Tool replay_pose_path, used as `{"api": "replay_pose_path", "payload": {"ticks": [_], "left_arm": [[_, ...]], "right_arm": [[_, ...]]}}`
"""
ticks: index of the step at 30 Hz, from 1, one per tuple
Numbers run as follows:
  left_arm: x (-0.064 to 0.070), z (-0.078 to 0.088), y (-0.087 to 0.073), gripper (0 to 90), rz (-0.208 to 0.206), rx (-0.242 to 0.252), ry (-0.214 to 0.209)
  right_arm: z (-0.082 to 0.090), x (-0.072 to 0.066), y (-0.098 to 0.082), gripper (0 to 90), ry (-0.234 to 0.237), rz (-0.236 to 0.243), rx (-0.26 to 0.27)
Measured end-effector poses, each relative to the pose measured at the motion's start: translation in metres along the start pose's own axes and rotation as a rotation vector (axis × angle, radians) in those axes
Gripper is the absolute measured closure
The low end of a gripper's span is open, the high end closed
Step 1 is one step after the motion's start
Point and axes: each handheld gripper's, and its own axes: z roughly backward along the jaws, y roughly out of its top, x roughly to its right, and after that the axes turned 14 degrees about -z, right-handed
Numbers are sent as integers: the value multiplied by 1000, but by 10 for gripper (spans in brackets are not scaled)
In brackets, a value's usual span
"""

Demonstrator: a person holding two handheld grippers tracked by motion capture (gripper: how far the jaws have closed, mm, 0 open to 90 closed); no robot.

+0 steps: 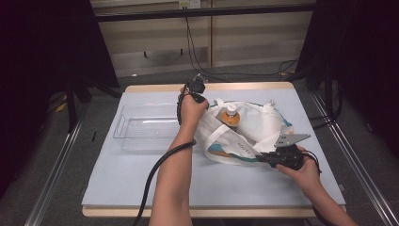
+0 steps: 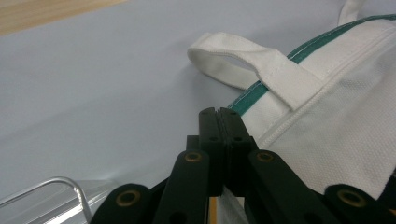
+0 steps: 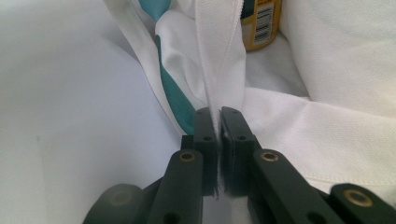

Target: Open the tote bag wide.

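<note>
A white tote bag (image 1: 263, 125) with teal trim lies open on the blue-grey table mat (image 1: 141, 174). An orange bottle (image 1: 230, 115) with a white cap stands inside it. My left gripper (image 1: 203, 100) is at the bag's far-left rim. In the left gripper view its jaws (image 2: 218, 114) are closed on the teal-edged rim of the bag (image 2: 336, 130), just below a white handle loop (image 2: 243, 60). My right gripper (image 1: 259, 157) is at the bag's near edge. In the right gripper view it (image 3: 218, 116) is shut on a white strap (image 3: 219, 60), with the bottle (image 3: 261, 23) behind.
A clear plastic tray (image 1: 141, 127) sits left of the bag, and its rim (image 2: 70, 186) is close to my left gripper. Bare mat lies in front of the bag. The table's wooden far edge (image 1: 235, 86) runs just behind the bag.
</note>
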Motion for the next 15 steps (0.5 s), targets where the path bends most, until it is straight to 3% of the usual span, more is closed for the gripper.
{"api": "replay_pose_path", "payload": {"ticks": [15], "left_arm": [[1,-6,-2,890,-4,-8,12]], "right_arm": [[-1,0,0,846,3,-2,-2]]}}
